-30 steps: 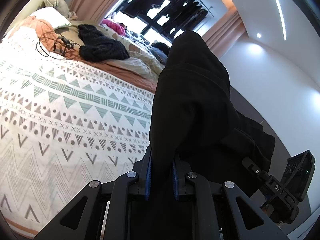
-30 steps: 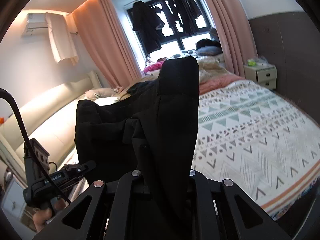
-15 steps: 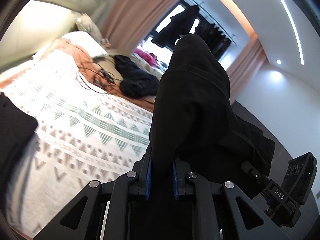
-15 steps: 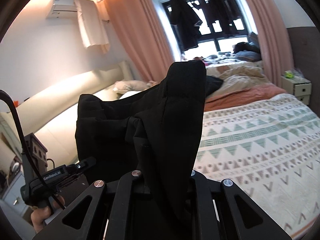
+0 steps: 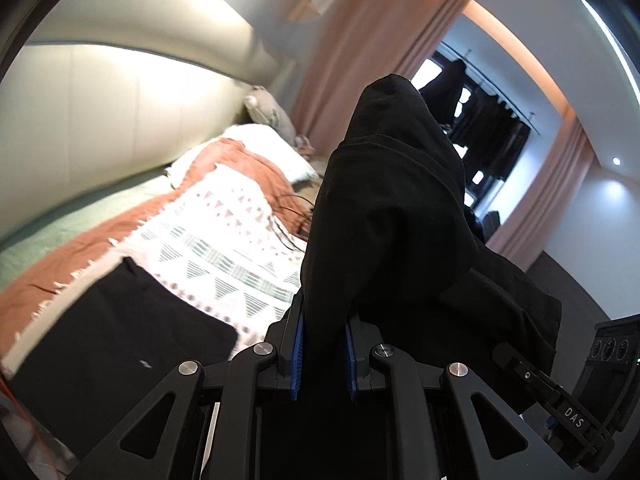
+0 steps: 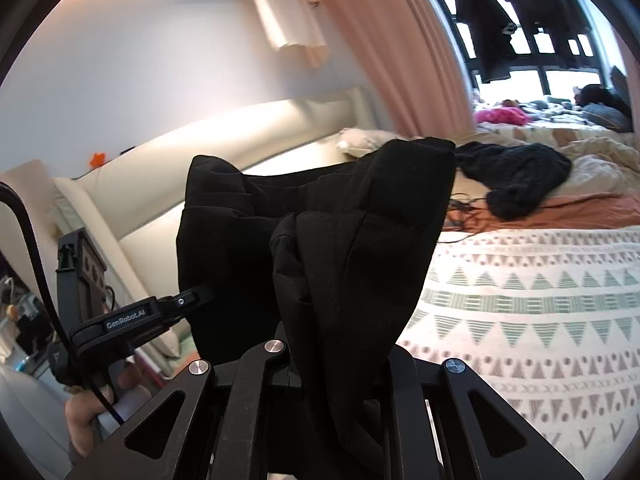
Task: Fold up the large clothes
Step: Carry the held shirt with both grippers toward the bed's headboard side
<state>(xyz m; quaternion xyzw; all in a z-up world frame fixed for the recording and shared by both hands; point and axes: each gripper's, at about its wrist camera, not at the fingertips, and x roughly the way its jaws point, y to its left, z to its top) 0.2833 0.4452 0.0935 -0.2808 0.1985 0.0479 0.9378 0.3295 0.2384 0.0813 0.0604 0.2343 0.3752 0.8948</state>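
A large black garment [image 5: 384, 216] hangs in the air between both grippers, above the patterned bedspread [image 5: 224, 232]. My left gripper [image 5: 322, 344] is shut on one bunched edge of it, blue pads against the cloth. My right gripper [image 6: 340, 344] is shut on another edge of the same garment [image 6: 360, 240]; its fingertips are hidden by the cloth. The left gripper [image 6: 192, 296] also shows at the left of the right wrist view, gripping the fabric. A flat black piece of clothing [image 5: 112, 336] lies on the bed at lower left.
A cream headboard [image 5: 120, 96] and pillows [image 5: 264, 152] lie beyond the bed. A black knitted heap [image 6: 516, 176] and cables [image 6: 464, 208] sit on the far bedding. Pink curtains [image 6: 384, 40] and hanging dark clothes [image 6: 484, 28] frame the window.
Both grippers have swung left with the garment, so the headboard and wall now fill the views. The flat black clothing on the bed has come into the left wrist view.
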